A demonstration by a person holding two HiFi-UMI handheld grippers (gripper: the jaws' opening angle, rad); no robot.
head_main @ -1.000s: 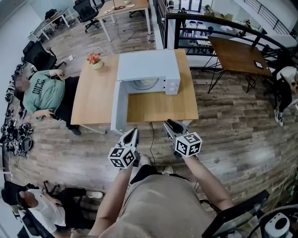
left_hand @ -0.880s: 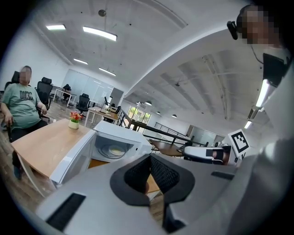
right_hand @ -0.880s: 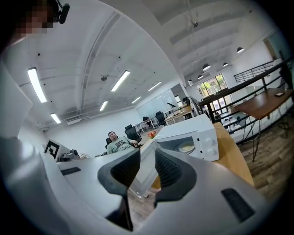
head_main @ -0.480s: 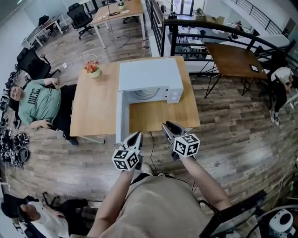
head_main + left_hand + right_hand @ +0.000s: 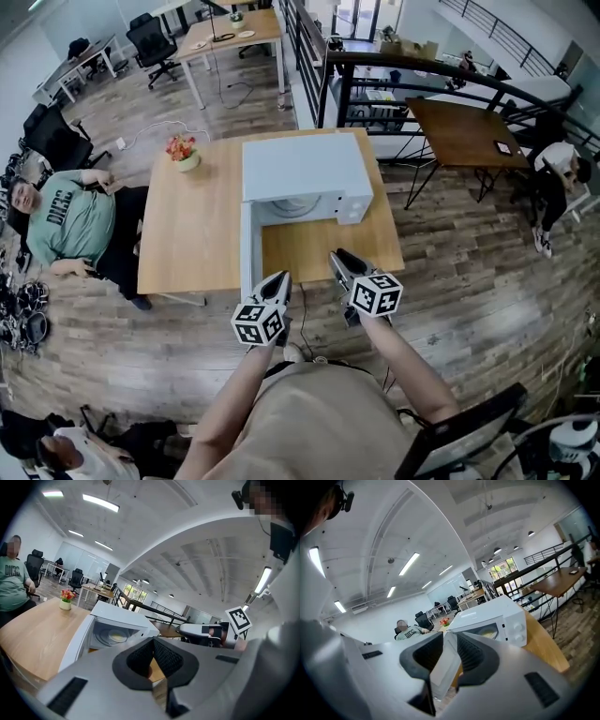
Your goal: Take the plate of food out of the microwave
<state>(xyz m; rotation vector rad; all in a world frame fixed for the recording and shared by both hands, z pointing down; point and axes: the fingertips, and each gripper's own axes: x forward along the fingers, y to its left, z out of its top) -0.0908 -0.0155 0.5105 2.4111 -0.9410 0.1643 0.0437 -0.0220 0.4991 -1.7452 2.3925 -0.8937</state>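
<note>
The task is at an early stage. The boxy white microwave [image 5: 300, 164] stands on the light wooden table [image 5: 187, 225] with its white door [image 5: 247, 253] swung fully open toward the person, so the way in is clear. The round pale plate of yellowish food [image 5: 117, 637] sits inside the cavity on the turntable, untouched. Reaching in, gripping the plate, drawing it out and setting it down all remain to be done, as far as the pictures show.

The left gripper [image 5: 279, 279] hangs off the near edge of the table, just beside the free end of the open door. Its dark ribbed pads meet at the tips, with nothing caught between them. From this gripper the plate lies ahead and slightly to the left, deep in the cavity and well apart from the jaws.

The right gripper [image 5: 339, 255] hovers over the near edge of the table, to the right of the door and in front of the microwave's control panel. Its jaws stand a little apart, a narrow gap, and grip nothing; the door only shows through that gap from farther off. From this gripper the plate [image 5: 487, 632] lies ahead and to the right, behind the oven opening.

Neither gripper touches the microwave, the door or the plate. In my judgement the approach to the cavity comes next.
</note>
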